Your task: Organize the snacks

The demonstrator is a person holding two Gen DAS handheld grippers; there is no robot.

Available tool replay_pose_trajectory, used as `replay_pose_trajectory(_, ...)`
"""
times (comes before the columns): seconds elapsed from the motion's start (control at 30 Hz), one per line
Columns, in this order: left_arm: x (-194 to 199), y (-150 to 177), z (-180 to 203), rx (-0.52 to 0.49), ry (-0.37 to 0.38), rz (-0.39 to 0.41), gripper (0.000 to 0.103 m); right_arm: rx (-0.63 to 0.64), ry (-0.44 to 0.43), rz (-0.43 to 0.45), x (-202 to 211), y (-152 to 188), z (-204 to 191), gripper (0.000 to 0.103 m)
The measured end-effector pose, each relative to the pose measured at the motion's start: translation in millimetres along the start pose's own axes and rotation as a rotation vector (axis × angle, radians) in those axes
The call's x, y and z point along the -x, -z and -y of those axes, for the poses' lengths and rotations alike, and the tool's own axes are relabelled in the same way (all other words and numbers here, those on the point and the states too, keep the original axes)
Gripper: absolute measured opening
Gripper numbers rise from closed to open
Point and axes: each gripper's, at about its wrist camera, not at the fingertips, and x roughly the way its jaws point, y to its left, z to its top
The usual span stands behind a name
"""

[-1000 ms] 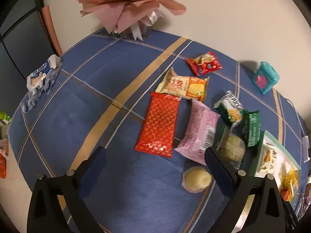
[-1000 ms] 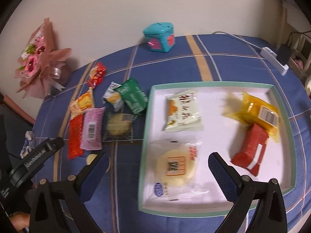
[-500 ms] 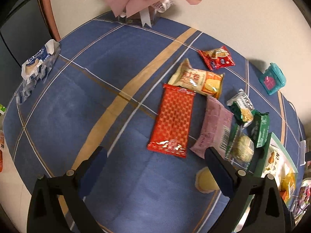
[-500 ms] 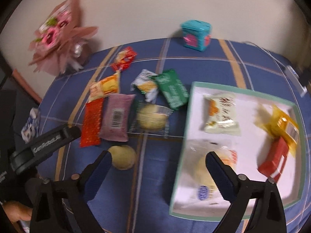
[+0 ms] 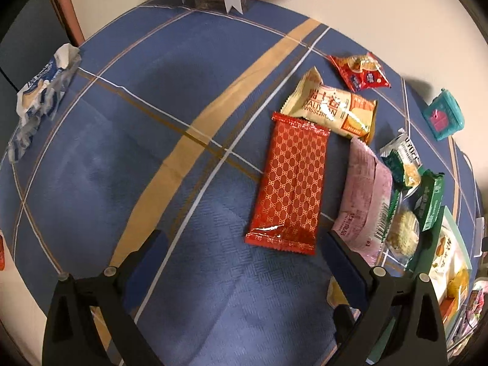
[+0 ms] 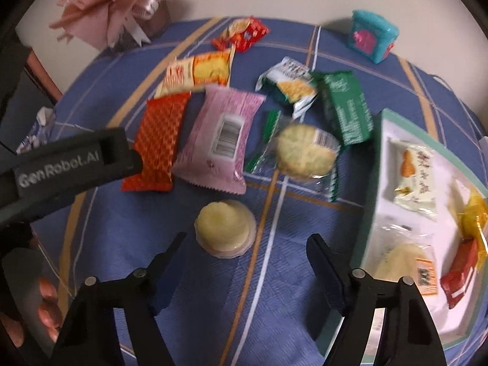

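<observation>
We see a bench (image 5: 128,140) covered by a blue cloth with tan and white stripes, and it carries everything else. At its right edge lies a shallow white tray with a mint-green rim (image 6: 370,201); inside it are a pale packet printed with an orange figure (image 6: 414,180), a clear-wrapped round pastry with an orange label (image 6: 405,259), a red wrapped bar (image 6: 460,277) and a crinkled yellow wrapper (image 6: 474,216).

At the far-left corner stands a pink paper-wrapped flower bouquet (image 6: 113,3).

Our left hand-held gripper (image 5: 241,254) hangs wide open over bare cloth, empty, with a long red foil packet with a gold lattice pattern (image 5: 291,183) just beyond its tips. Our right hand-held gripper (image 6: 247,251) is also spread wide and empty; a round pale-yellow cake in a clear plastic cup (image 6: 225,227) lies just ahead, nearer the left finger.

Beside the red packet rests a pink pillow-shaped packet with a barcode (image 6: 221,135), and beyond both a cream and orange cracker packet (image 5: 332,106). Between the pink packet and the tray lie a round biscuit in clear film with green ends (image 6: 302,152), a dark green packet (image 6: 344,109) and a white and green crumpled packet (image 6: 289,84).

Toward the far edge sit a small red snack packet (image 5: 361,71) and a teal box with a pink emblem (image 6: 373,36). A crumpled blue and white wrapper (image 5: 39,94) lies at the left edge.
</observation>
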Motion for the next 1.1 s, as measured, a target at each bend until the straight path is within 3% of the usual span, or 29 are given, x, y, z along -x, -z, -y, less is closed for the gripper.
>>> replay_pose_trajectory(0.17,-9.5,-4.8,-0.5,-0.006,-0.003,-0.02,0.1,0.019,0.021,-0.043,-19.8,-2.0,-6.9,0.076)
replay_pose_trajectory(0.37,-16.3,-13.7,3.0,-0.026,0.02,-0.04,0.1,0.049,0.06,-0.037,-26.0,-5.1,-16.4,0.075)
replay_pose_trajectory(0.53,-20.7,-22.7,11.0,-0.039,0.031,-0.047,0.1,0.038,0.064,-0.029,-27.6,-13.4,-17.1,0.053)
replay_pose_trajectory(0.6,-21.2,-26.1,14.2,-0.036,0.043,-0.046,0.1,0.015,0.059,-0.029,-26.9,-15.5,-9.7,0.051)
replay_pose_trajectory(0.9,-40.0,-39.7,27.1,-0.043,0.045,-0.029,0.1,-0.069,0.048,-0.038,-28.9,-22.8,27.7,0.051)
replay_pose_trajectory(1.1,-57.8,-46.1,42.7,-0.074,-0.002,-0.016,0.098,-0.071,0.05,-0.039,-31.4,-26.4,35.8,0.051)
